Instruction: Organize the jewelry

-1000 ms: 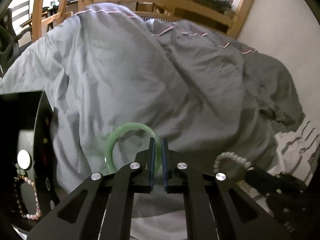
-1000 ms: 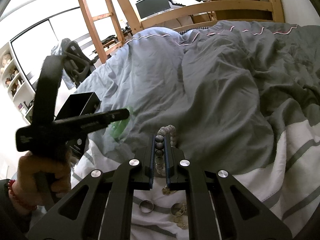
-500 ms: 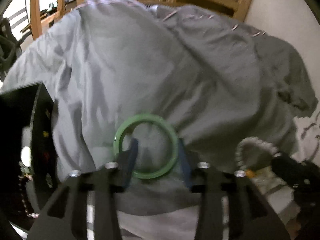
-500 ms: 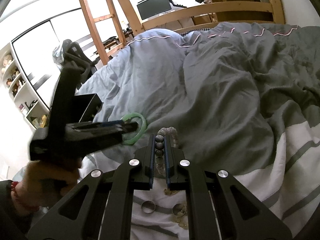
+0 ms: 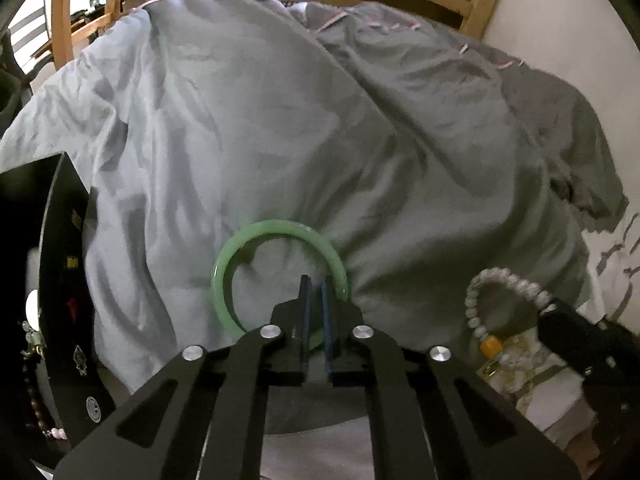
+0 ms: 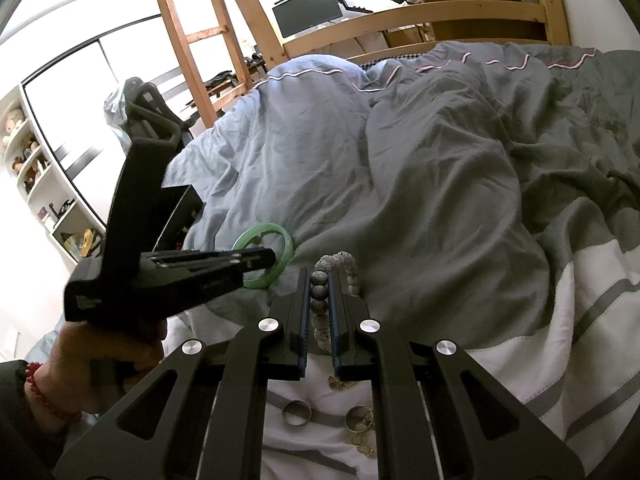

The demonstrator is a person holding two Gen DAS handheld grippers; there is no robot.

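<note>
While both grippers pinch bracelets—left gripper [image 5: 316, 300] the green bangle [image 5: 256, 240], right gripper [image 6: 321, 300] the beaded bracelet [image 6: 320, 292]—only the right view shows 2 rings [image 6: 296, 413].

Finding no readable text, numbers or brand names anywhere. Showing only small blurred marks, yellow, red and white, on the black box [image 5: 76, 292] at the left edge of the left wrist view, too indistinct for reading.

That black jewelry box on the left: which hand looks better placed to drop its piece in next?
Probably the left. Its tongs are shut on the green bangle right beside the black box. The right tongs, holding the bead bracelet, sit farther away.
</note>
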